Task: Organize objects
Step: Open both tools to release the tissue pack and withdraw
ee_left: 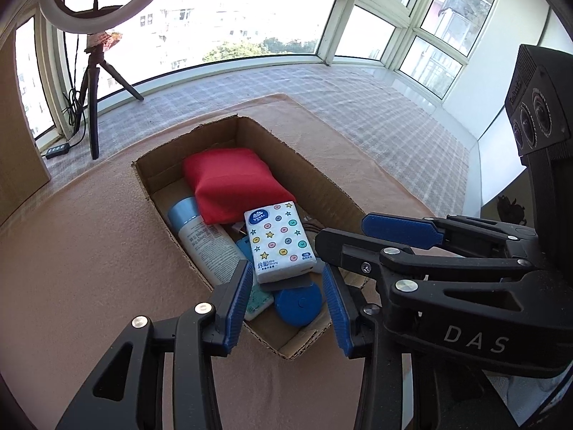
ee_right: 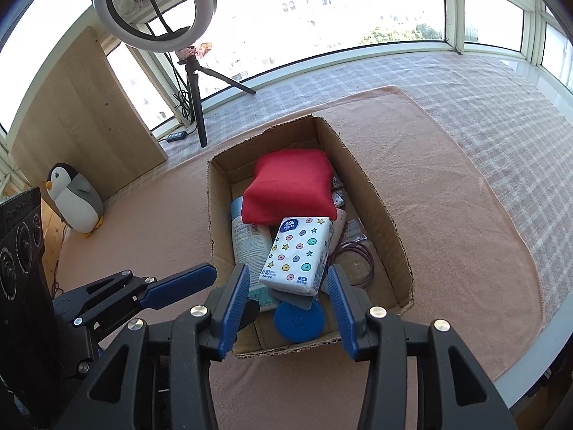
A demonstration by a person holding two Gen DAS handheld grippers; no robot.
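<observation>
An open cardboard box (ee_left: 318, 179) (ee_right: 376, 200) sits on a pink mat. It holds a red pouch (ee_left: 232, 182) (ee_right: 290, 190), a white tissue pack with coloured dots (ee_left: 279, 245) (ee_right: 301, 254), a light blue and white bottle (ee_left: 204, 240) (ee_right: 247, 240), a blue round case (ee_left: 299, 302) (ee_right: 299, 320) and a teal packet (ee_left: 258, 301). My left gripper (ee_left: 286, 304) is open and empty above the box's near end. My right gripper (ee_right: 288, 308) is open and empty, also above the near end. Each gripper shows in the other's view, the right (ee_left: 394, 243) and the left (ee_right: 172, 286).
A ring light on a black tripod (ee_left: 93, 82) (ee_right: 193, 82) stands by the windows at the back left. A toy penguin (ee_right: 73, 197) and a wooden board (ee_right: 82, 114) stand at the left. A checked cloth (ee_left: 376, 114) (ee_right: 483, 107) lies beyond the pink mat (ee_left: 89, 251) (ee_right: 465, 233).
</observation>
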